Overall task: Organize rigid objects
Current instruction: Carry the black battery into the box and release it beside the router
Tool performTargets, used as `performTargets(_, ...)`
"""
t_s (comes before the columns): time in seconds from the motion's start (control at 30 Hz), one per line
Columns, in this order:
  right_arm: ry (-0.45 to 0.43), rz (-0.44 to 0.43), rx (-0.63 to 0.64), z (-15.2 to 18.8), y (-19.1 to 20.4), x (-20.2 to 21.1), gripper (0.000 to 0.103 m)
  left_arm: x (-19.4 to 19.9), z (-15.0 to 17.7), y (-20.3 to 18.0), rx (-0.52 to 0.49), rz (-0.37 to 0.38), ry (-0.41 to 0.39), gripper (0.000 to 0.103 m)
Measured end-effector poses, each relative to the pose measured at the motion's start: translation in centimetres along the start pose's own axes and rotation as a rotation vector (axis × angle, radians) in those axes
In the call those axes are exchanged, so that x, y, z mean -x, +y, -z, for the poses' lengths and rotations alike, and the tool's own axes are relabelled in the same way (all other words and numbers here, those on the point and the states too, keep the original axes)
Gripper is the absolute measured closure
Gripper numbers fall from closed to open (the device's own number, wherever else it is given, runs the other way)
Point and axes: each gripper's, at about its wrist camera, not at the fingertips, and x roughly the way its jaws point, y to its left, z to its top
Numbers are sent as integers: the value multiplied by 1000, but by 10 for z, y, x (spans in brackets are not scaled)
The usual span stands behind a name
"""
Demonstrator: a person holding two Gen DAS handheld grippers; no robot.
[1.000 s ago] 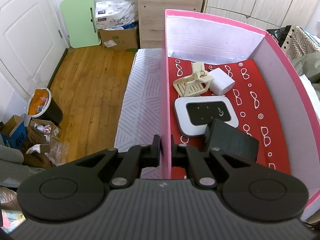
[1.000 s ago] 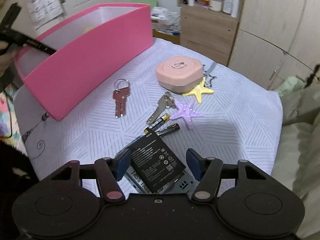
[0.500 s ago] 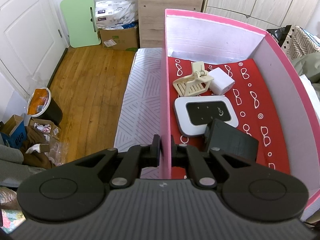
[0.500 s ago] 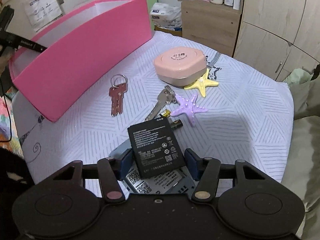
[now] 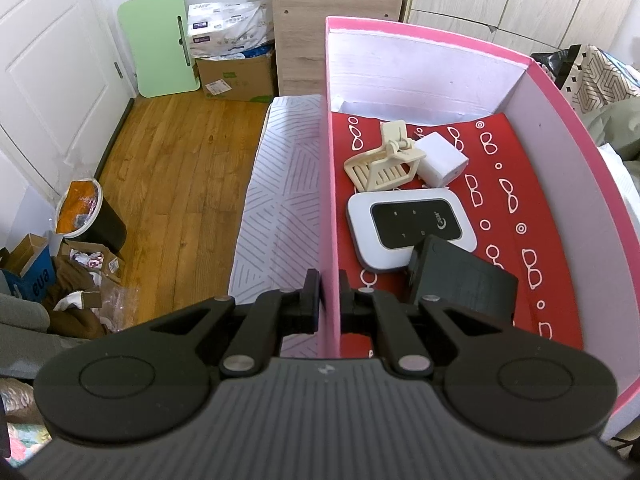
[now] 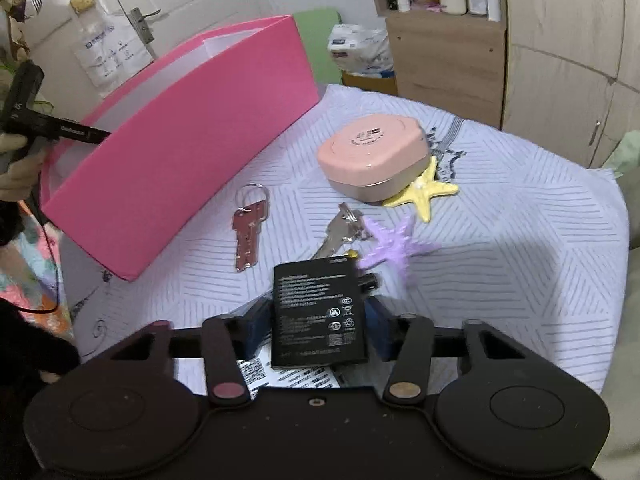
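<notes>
While the box interior is seen only from the left wrist view, the pink box (image 5: 330, 208) is gripped there by its near wall, the left gripper (image 5: 329, 300) closed on it with one finger either side. Inside, on the red lining, lie a cream clip (image 5: 382, 164), a white cube (image 5: 440, 158), a white router (image 5: 410, 226) and a black block (image 5: 464, 280). In the right wrist view the black battery (image 6: 318, 316) is clamped flat between the fingers of the right gripper (image 6: 318, 322) — raised above the tabletop (image 6: 500, 240), where a red key (image 6: 248, 236), silver keys (image 6: 340, 232), a purple starfish (image 6: 394, 246), a yellow starfish (image 6: 426, 192) and a pink case (image 6: 374, 156) are spread.
</notes>
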Motion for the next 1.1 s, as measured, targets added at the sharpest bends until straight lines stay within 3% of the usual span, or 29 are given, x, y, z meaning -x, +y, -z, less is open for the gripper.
performTargets(0.2, -3, 112, -27, -5, 13, 4, 48, 0, 0, -1, 2, 1, 1, 97)
performTargets(0.5, -125, 127, 23, -22, 39, 39, 48, 0, 0, 0, -2, -1, 1, 97)
performTargets(0.63, -194, 74, 133, -45, 70, 56, 48, -1, 0, -4, -28, -22, 9, 98)
performTargets(0.83, -235, -98, 328, -85, 118, 69, 48, -1, -2, -5, -38, -26, 17, 98)
performTargets(0.9, -223, -80, 398, -98, 134, 61, 48, 0, -1, -6, -42, -32, 12, 99)
performTargets(1.0, -189, 47, 547, -115, 158, 37, 48, 0, 0, -7, -44, -40, 5, 99)
performTargets(1.1, -92, 57, 616, -138, 172, 10, 48, 1, 1, -6, -37, -37, 8, 99)
